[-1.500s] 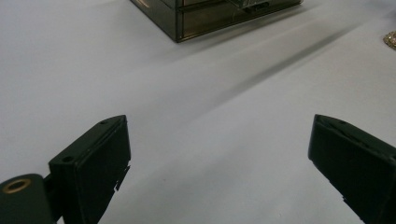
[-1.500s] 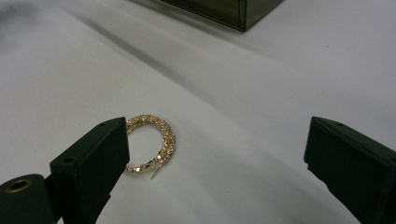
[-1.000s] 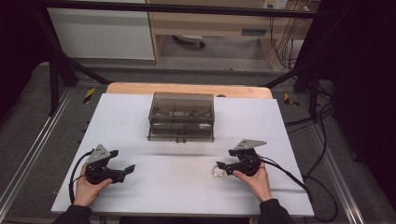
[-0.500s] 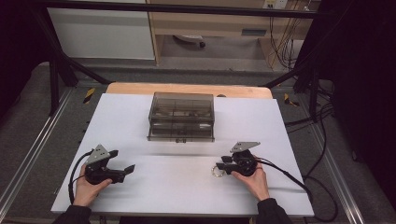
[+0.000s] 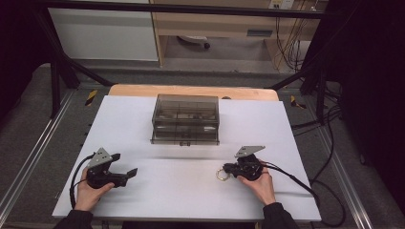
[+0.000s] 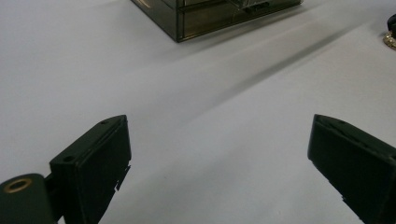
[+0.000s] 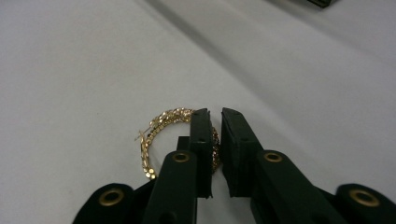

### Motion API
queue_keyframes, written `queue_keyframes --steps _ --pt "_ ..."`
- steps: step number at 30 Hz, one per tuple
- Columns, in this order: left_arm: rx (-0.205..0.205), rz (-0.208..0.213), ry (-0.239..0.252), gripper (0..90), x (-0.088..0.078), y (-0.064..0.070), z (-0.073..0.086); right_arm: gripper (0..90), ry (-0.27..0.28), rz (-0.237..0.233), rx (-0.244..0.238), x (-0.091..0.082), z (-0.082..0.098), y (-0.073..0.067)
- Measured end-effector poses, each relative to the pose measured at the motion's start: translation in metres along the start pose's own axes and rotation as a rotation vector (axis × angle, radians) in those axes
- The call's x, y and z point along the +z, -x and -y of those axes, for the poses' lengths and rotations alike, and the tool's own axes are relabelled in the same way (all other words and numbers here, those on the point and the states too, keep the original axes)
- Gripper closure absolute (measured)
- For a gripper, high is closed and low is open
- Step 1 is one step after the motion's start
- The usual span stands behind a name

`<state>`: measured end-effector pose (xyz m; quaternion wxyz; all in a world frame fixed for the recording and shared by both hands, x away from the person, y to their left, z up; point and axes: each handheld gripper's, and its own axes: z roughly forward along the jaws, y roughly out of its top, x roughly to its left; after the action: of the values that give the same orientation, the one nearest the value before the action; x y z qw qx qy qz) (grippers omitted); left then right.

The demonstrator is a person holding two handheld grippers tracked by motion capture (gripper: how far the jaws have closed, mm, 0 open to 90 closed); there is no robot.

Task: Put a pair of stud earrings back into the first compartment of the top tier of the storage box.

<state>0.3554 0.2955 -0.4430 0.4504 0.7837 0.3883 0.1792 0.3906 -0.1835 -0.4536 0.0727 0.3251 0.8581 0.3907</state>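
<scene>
A gold beaded hoop [image 7: 159, 123] lies flat on the white table, small at the front right in the high view [image 5: 222, 175]. My right gripper [image 7: 215, 114] is shut on the hoop's right side, with the beads pinched in the narrow gap between the two black jaws. In the high view that gripper [image 5: 228, 171] points left, held by a hand. My left gripper [image 5: 125, 164] rests at the front left, pointing right. Its jaws stand wide apart over bare table [image 6: 219, 140], with nothing between them.
A smoky see-through box with drawers [image 5: 186, 119] stands at the middle of the white table [image 5: 286, 129], well beyond both grippers; its corner shows in the left gripper view [image 6: 210, 18]. Cables trail from both grippers. Dark frame rails run along the table's sides.
My right gripper has shifted slightly left and toward the front edge, still at the hoop. The left gripper and the box have not moved.
</scene>
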Motion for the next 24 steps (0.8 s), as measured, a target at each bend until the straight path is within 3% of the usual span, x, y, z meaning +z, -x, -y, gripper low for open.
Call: queue_keyframes --steps 17,24 --pt "0.001 -0.006 0.001 6.0 -0.001 0.000 0.000 86.6 0.040 -0.011 0.012 -0.010 -0.004 -0.001" --pt "0.006 -0.007 0.000 6.0 -0.001 0.001 0.000 86.6 -0.012 -0.002 0.022 -0.003 -0.001 -0.001"
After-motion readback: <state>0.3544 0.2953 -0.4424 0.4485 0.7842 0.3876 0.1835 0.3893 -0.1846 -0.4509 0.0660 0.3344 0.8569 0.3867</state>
